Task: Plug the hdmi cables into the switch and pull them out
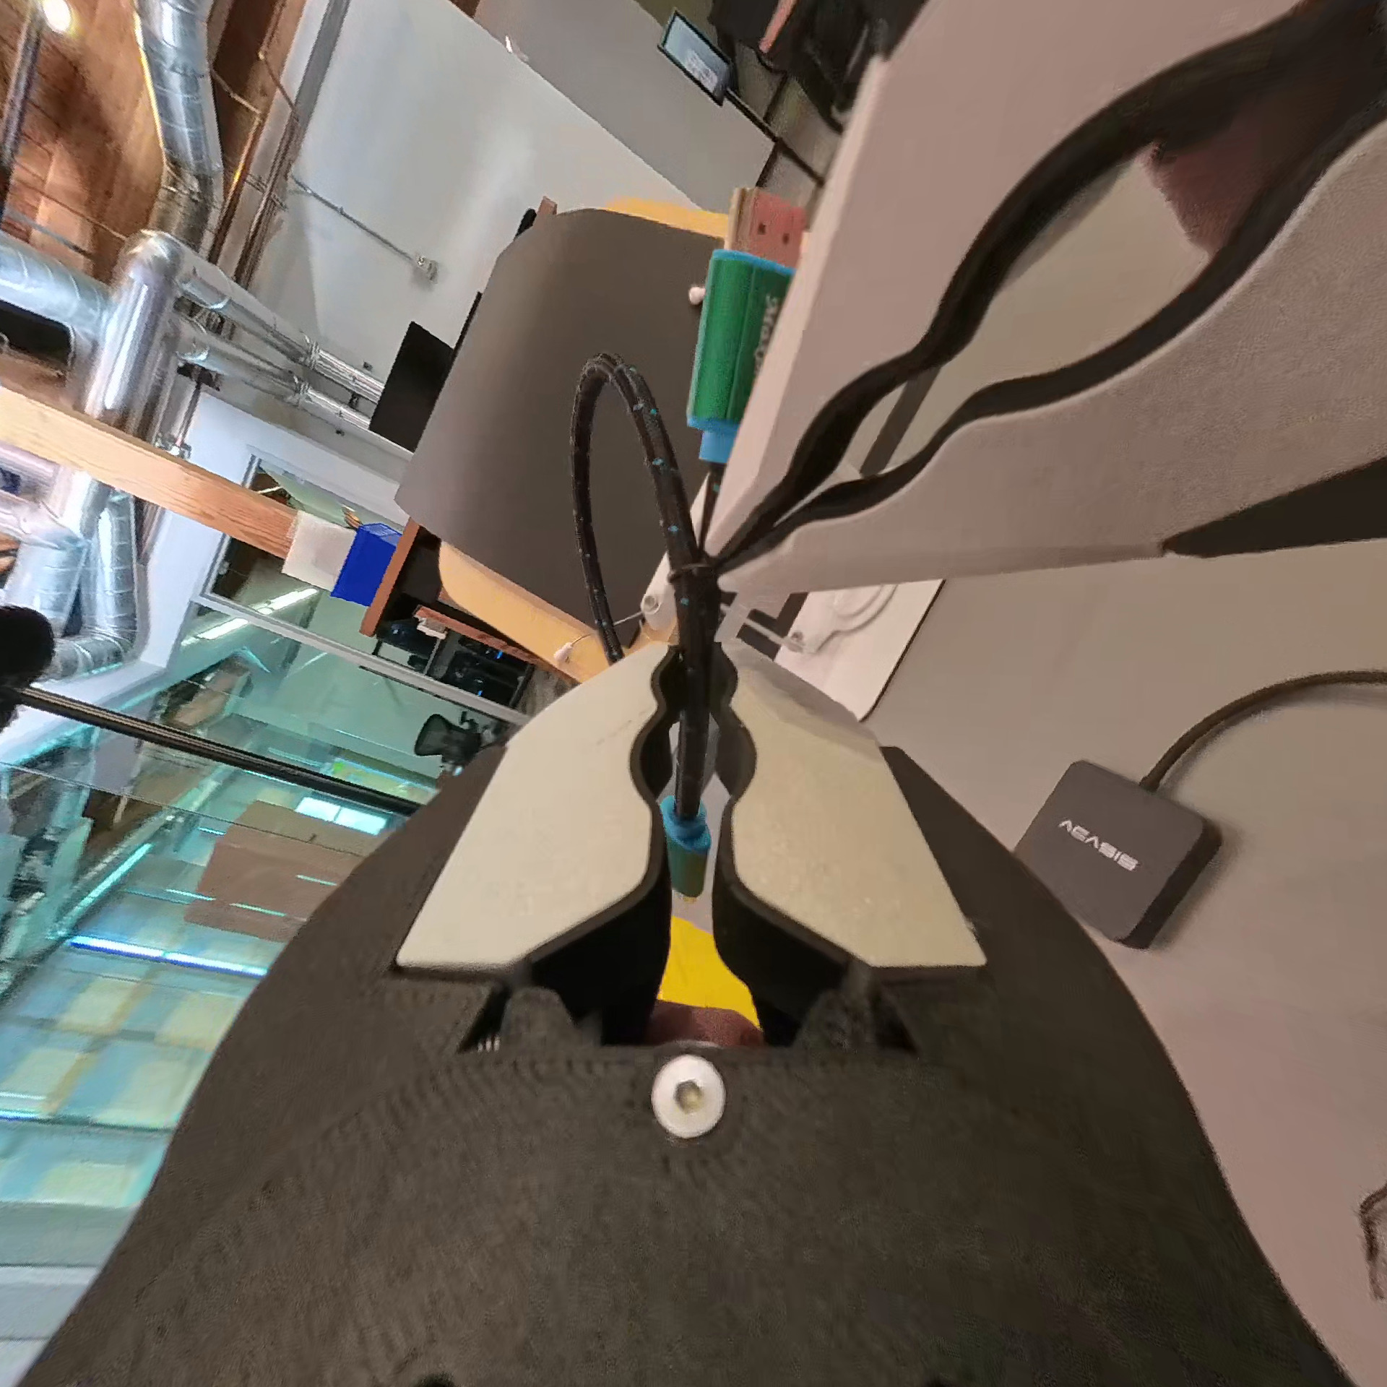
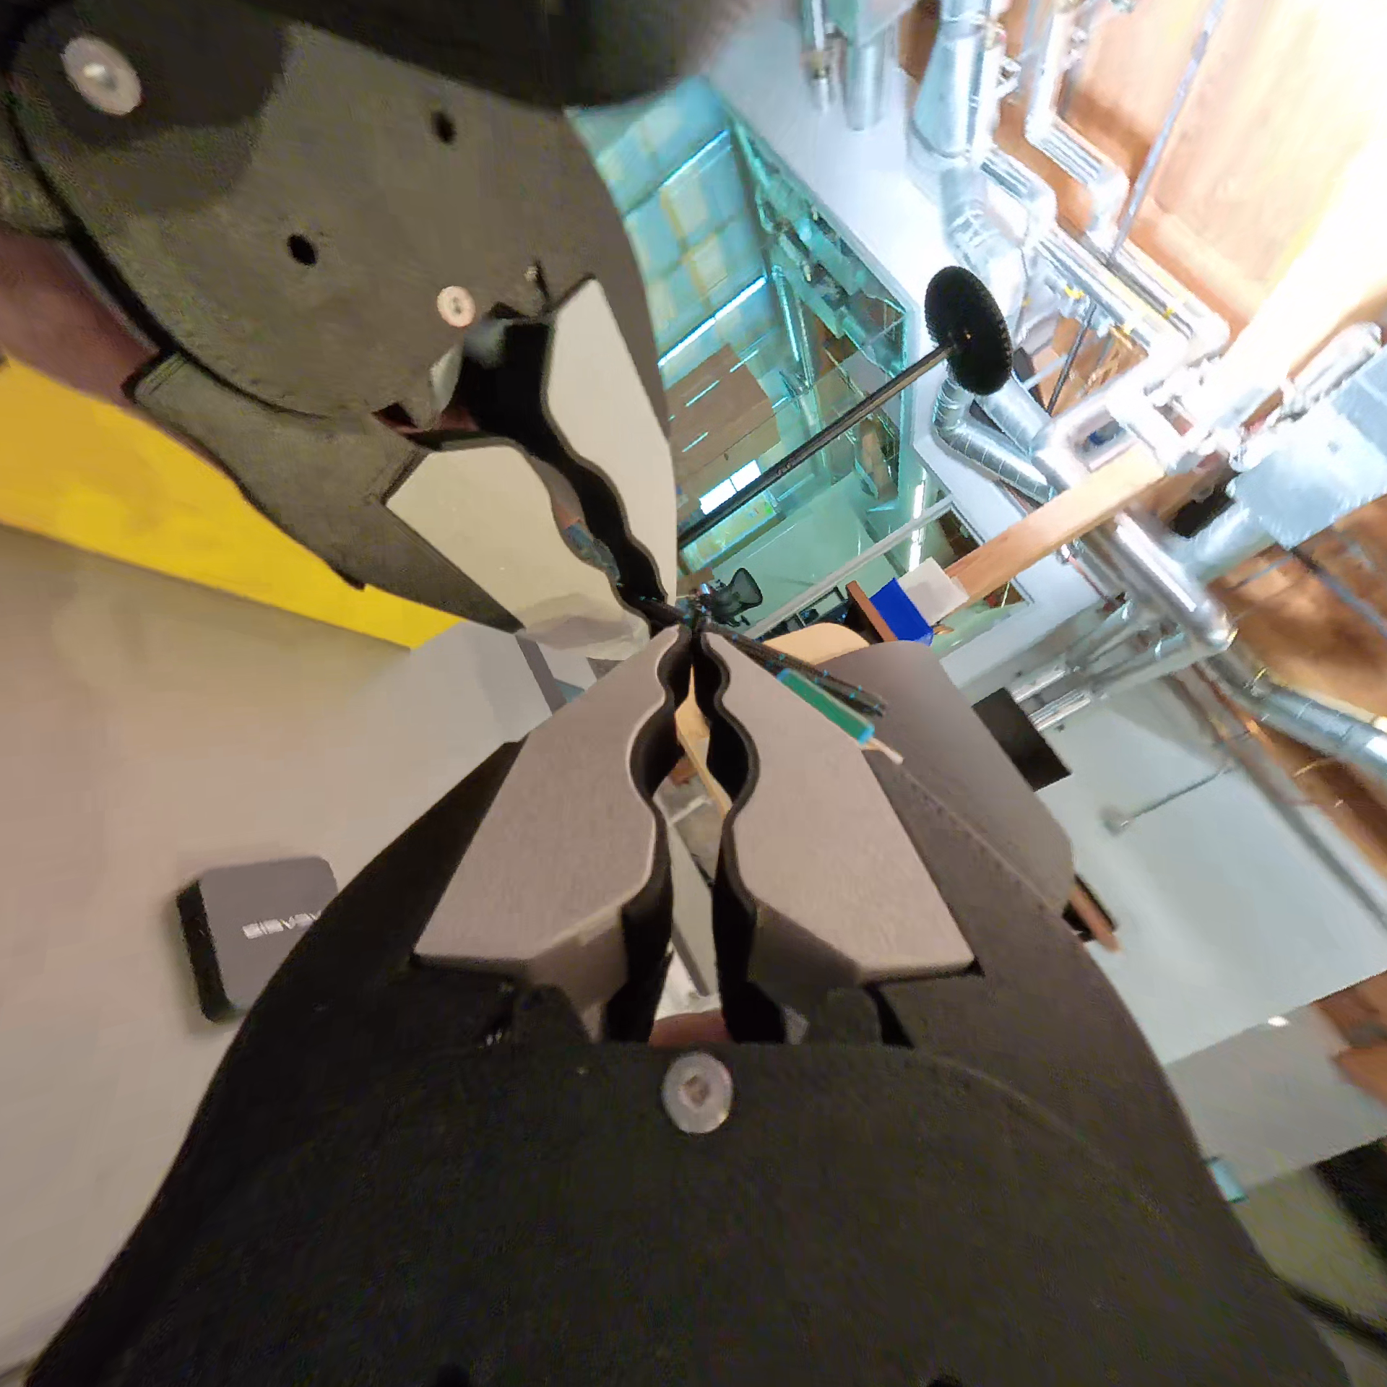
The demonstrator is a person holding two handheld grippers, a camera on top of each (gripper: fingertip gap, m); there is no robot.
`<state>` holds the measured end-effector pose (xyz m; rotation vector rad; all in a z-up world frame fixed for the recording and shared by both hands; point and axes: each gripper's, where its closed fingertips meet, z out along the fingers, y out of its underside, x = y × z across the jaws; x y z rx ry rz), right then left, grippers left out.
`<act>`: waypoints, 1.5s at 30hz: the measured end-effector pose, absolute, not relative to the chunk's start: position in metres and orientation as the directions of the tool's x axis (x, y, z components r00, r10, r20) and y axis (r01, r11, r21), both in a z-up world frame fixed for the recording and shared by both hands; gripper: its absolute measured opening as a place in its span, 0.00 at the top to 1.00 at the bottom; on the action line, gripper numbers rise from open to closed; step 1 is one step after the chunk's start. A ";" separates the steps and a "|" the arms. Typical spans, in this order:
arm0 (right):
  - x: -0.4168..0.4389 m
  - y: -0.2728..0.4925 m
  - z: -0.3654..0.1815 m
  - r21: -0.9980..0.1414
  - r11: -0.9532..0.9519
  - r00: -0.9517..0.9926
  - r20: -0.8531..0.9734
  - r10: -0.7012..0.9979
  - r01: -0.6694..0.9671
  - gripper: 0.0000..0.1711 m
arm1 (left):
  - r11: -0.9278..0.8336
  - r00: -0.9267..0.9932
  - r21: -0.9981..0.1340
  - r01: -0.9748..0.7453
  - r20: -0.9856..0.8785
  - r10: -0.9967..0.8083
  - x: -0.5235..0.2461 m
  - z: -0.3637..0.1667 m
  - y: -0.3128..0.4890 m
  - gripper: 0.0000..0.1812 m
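Note:
My left gripper (image 1: 694, 672) is shut on a black braided cable (image 1: 600, 420) flecked with blue. The cable runs between its pads, and a small green and blue plug (image 1: 687, 852) sits deep inside the jaws. The cable loops up to a bigger green plug (image 1: 739, 345), also seen in the right wrist view (image 2: 825, 709). My right gripper (image 2: 692, 642) is shut. Its tips meet the cable where a thin black tie binds the loop, just above the left tips. I cannot tell whether they pinch anything. The black square switch (image 1: 1118, 848) lies on the grey table (image 1: 1126, 675).
The switch also shows in the right wrist view (image 2: 255, 931), below and left of both grippers. A white mat (image 1: 848, 630) lies on the table beyond the tips. A dark panel (image 1: 570, 375) stands behind the cable loop. A yellow surface (image 2: 112, 480) shows at the left. My two grippers' fingertips are within a few centimetres of each other. From the left gripper's tips to the black square switch (image 1: 1118, 848) is close to 20 centimetres.

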<state>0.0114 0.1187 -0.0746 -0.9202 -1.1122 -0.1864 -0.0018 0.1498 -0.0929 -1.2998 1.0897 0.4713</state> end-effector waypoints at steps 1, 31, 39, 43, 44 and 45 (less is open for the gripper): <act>0.013 0.118 -0.073 -0.586 0.622 0.507 0.798 0.327 0.520 1.00 | 0.272 0.481 -0.553 -0.788 -0.828 -0.289 -0.001 -0.091 0.149 0.97; 0.025 0.100 -0.055 -0.693 -0.389 -0.064 -0.446 0.893 -0.607 1.00 | 0.367 0.668 -0.816 -0.446 -0.577 -0.470 0.017 -0.069 0.126 0.97; 0.022 0.096 -0.064 -0.786 -0.258 0.102 -0.375 0.922 -0.562 0.90 | 0.359 0.665 -0.819 -0.447 -0.573 -0.479 0.016 -0.070 0.128 0.97; 0.018 0.099 -0.066 -0.871 -0.106 0.260 -0.256 0.931 -0.479 0.92 | 0.364 0.658 -0.818 -0.445 -0.575 -0.486 0.018 -0.070 0.126 0.97; 0.017 0.100 -0.067 -0.880 -0.093 0.274 -0.243 0.930 -0.465 0.93 | 0.365 0.657 -0.816 -0.448 -0.578 -0.484 0.018 -0.070 0.126 0.97; 0.017 0.100 -0.067 -0.883 -0.085 0.283 -0.237 0.929 -0.462 0.96 | 0.365 0.655 -0.815 -0.450 -0.579 -0.485 0.018 -0.071 0.126 0.97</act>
